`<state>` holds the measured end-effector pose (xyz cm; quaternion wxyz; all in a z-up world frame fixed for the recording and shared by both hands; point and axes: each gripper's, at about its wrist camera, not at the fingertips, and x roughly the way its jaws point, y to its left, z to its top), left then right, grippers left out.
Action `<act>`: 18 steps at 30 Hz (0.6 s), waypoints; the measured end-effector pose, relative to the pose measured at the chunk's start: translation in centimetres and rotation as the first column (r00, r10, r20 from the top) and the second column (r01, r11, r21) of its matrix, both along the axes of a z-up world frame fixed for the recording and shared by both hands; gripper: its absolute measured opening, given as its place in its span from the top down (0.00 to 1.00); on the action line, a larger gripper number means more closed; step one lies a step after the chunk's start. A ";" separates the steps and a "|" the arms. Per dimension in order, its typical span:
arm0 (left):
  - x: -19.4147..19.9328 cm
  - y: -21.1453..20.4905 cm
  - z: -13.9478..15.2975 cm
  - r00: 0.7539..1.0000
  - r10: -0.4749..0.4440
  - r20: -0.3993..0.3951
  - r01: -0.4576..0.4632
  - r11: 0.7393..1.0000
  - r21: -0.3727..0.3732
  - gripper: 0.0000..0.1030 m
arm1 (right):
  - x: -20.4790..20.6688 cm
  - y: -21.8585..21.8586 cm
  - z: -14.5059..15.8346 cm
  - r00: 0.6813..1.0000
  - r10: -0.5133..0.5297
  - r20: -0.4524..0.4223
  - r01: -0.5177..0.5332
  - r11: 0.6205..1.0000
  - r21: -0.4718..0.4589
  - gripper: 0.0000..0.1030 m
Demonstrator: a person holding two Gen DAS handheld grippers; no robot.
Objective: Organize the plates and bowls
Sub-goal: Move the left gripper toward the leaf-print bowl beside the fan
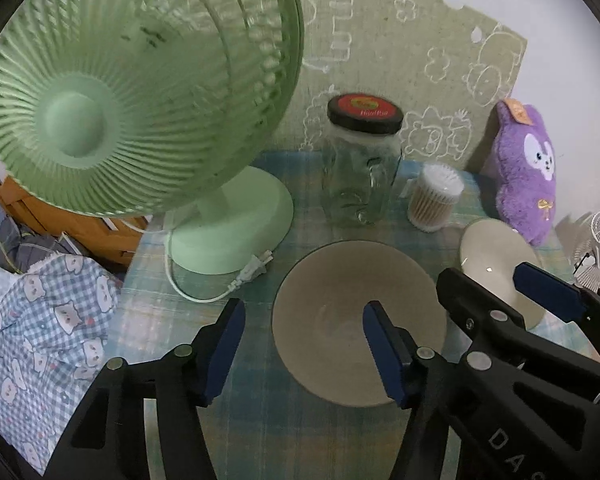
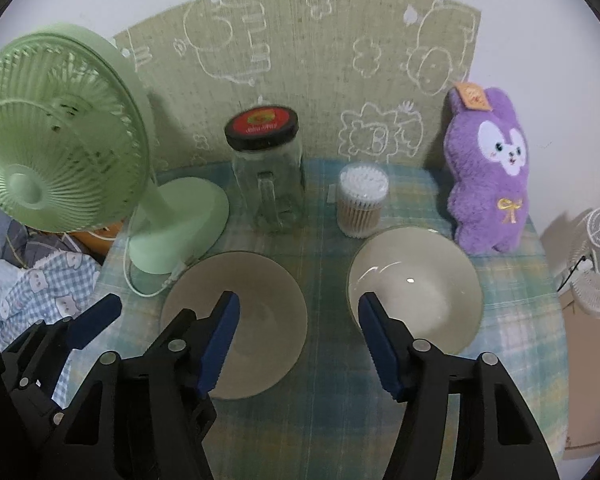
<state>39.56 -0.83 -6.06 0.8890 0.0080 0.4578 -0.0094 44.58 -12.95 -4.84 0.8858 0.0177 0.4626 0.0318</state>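
Observation:
A grey-brown bowl (image 1: 352,312) (image 2: 260,300) sits on the plaid tablecloth at centre left. A cream bowl (image 2: 424,284) (image 1: 492,252) sits to its right. My left gripper (image 1: 304,344) is open and empty, its right finger over the grey bowl's left part and its left finger outside the rim. My right gripper (image 2: 298,340) is open and empty above the gap between the two bowls. The right gripper also shows in the left wrist view (image 1: 512,292), in front of the cream bowl. The left gripper shows at the lower left of the right wrist view (image 2: 96,312).
A green desk fan (image 2: 60,152) with its cord stands at the left. A glass jar with a black lid (image 2: 268,184), a tub of cotton swabs (image 2: 362,200) and a purple plush rabbit (image 2: 488,176) stand along the back. Checked bedding (image 1: 40,320) lies off the left table edge.

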 end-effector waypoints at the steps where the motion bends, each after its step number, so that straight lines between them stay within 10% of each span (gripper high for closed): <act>1: 0.3 0.0 -0.3 1.000 -0.001 -0.005 0.001 1.000 -0.001 0.44 | 0.3 0.0 -0.5 1.000 0.001 -0.006 -0.001 1.000 0.000 0.40; 18: 2.6 0.5 -4.5 0.998 -0.003 -0.062 0.004 1.000 0.026 0.67 | 2.8 0.9 -5.6 0.997 0.010 -0.075 -0.011 1.000 -0.010 0.62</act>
